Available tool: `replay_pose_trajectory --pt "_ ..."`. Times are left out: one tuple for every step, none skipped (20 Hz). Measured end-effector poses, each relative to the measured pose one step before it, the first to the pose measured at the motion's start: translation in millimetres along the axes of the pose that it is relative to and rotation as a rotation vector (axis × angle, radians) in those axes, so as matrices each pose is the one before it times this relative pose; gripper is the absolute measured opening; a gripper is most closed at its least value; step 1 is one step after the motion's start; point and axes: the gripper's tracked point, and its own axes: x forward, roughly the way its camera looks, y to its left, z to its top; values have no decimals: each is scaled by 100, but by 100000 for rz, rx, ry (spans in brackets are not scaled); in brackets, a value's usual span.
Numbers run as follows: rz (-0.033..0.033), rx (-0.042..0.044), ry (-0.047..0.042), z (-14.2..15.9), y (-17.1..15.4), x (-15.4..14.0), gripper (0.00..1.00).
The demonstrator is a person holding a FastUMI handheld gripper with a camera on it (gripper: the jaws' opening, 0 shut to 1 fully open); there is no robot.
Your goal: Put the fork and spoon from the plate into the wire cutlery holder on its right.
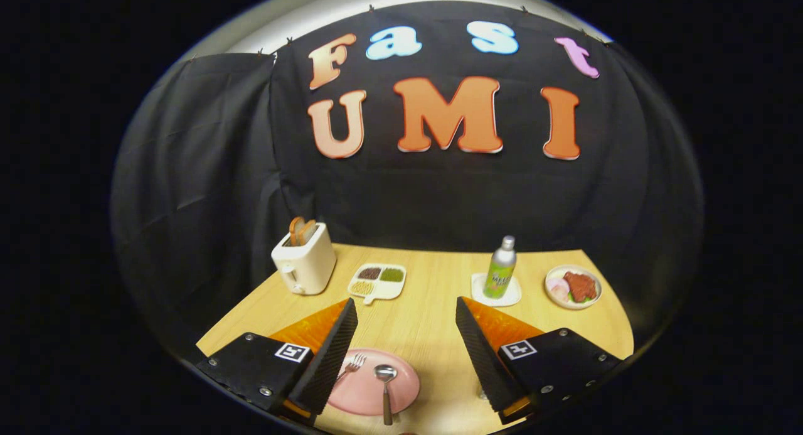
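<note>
Between our two fingers, low and close to us, sits the pink plate [367,394] with the fork [353,365] and the spoon [385,385] lying on it. We see the fork tucked against the inner edge of the left finger [329,359], its tines pointing away from us, while the spoon lies nearer the middle of the gap, bowl away, handle running back toward us.

Our gripper [406,353] stands wide apart and holds nothing; the right finger [483,359] is well clear of the plate.

We judge both pieces to be light, stiff and slick, so they may skid on the smooth plate or twist in the pads if pinched off-centre. The handle looks like the best place to take hold, around its middle, with the pads closing across its narrow width. Lying flat, each leaves little room beneath for a fingertip.

We cannot make out the wire holder clearly; something small shows by the right finger's lower edge.

Beyond the fingers stand a toaster [304,259], a divided dish [377,282], a bottle [500,268] on a coaster and a plate of food [573,287].
</note>
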Motion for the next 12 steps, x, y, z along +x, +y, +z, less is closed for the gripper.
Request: replay_pose_trajectory --pt "1692 -988 4396 -1613 576 535 95" --pt "1604 -681 4944 -1601 556 631 96" --pt "1322 -134 4454 -1401 498 582 97" --pt "1151 338 4262 -1321 398 644 97" --pt "1015 223 5479 -1728 478 766 98" --pt "228 -75 4208 -1256 201 867 97" --pt "-216 -1227 5284 -1538 54 720 97" --pt "-1028 -1357 4291 -1281 -116 730 97" --pt "-911 -1357 4203 -1172 46 820 96" --pt "148 -1411 4250 -1177 271 801 96" --pt "-269 -1304 4182 -1291 144 869 93" --pt "489 -1271 4089 -942 334 842 91"
